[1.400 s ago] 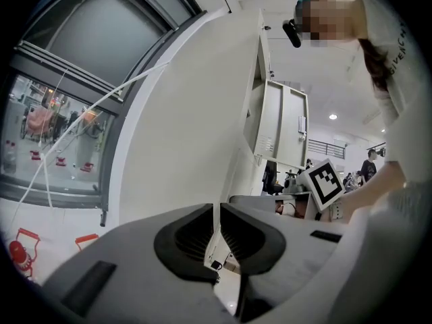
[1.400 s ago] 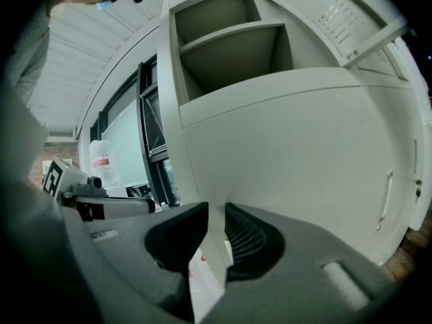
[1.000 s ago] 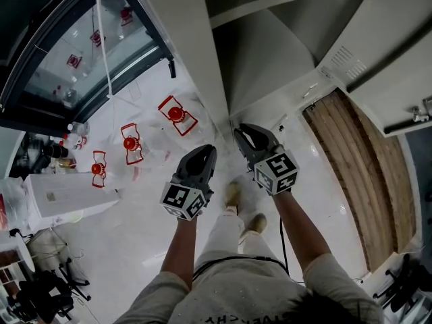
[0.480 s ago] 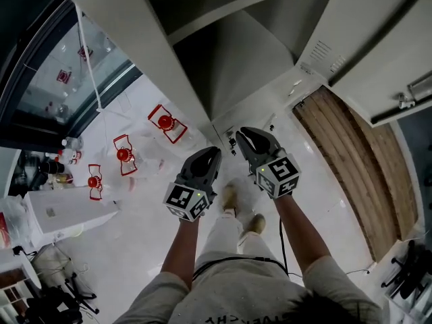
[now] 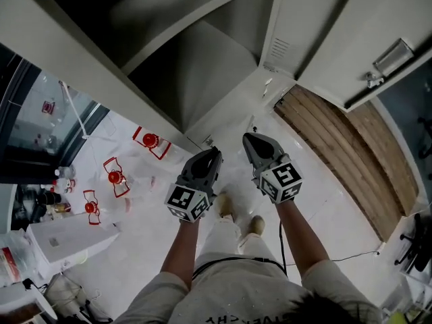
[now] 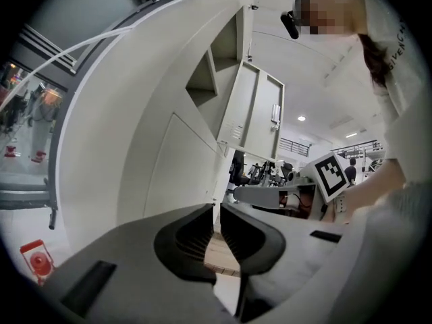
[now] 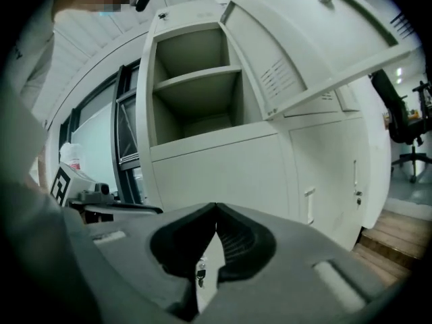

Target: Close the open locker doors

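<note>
Judging the locker door (image 7: 317, 52) above the right tool (image 7: 216, 206) stiff, light sheet metal: push its free edge. Right tool has just closed, empty; left tool (image 6: 217, 208) barely parted, empty.

a pale grey upper locker door (image 7: 310, 46) is seen swung wide open, with vent slots near its hinge edge. the compartment (image 7: 196, 93) behind it, divided by one shelf (image 7: 196, 73), is left exposed. the lower door (image 7: 216, 174) beneath is shut.
</note>
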{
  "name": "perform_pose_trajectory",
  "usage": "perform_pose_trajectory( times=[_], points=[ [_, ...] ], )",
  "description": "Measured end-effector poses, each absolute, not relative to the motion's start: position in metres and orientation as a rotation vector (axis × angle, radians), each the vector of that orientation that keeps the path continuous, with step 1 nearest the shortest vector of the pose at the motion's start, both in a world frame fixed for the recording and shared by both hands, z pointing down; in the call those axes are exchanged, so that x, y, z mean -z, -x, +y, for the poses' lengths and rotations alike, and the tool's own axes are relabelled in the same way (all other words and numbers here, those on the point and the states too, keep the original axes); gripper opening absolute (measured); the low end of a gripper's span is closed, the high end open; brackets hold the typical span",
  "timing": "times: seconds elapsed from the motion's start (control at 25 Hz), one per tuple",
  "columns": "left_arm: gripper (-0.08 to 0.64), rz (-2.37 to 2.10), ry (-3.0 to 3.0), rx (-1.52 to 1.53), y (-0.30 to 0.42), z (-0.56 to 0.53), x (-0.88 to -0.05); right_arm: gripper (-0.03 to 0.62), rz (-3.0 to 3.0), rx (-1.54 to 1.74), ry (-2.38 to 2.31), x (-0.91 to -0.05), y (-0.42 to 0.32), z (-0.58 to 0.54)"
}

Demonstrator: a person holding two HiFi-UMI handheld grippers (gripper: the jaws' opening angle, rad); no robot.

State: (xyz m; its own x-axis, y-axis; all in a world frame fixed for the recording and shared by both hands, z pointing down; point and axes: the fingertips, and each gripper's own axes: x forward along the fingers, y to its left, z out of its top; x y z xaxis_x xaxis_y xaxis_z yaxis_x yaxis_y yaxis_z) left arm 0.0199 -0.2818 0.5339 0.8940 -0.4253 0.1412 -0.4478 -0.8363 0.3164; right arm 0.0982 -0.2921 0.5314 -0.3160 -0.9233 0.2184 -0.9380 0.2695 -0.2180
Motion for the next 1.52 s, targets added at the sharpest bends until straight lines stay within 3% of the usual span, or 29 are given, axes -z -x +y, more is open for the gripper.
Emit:
perform_pose_trajectory(
  times=[0.84, 1.52],
  points=[
    [0.029, -0.449, -2.835, -0.084, -0.12, -0.259, -0.471, 0.008, -2.159, -0.367, -2.075, -0.473, -0.256, -0.208],
    [0.029, -0.903, -2.726, 0.013, -0.195, -0.214, -0.445, 0.163, -2.461, -0.358, -1.84, -0.427, -0.362, -0.203]
  ],
)
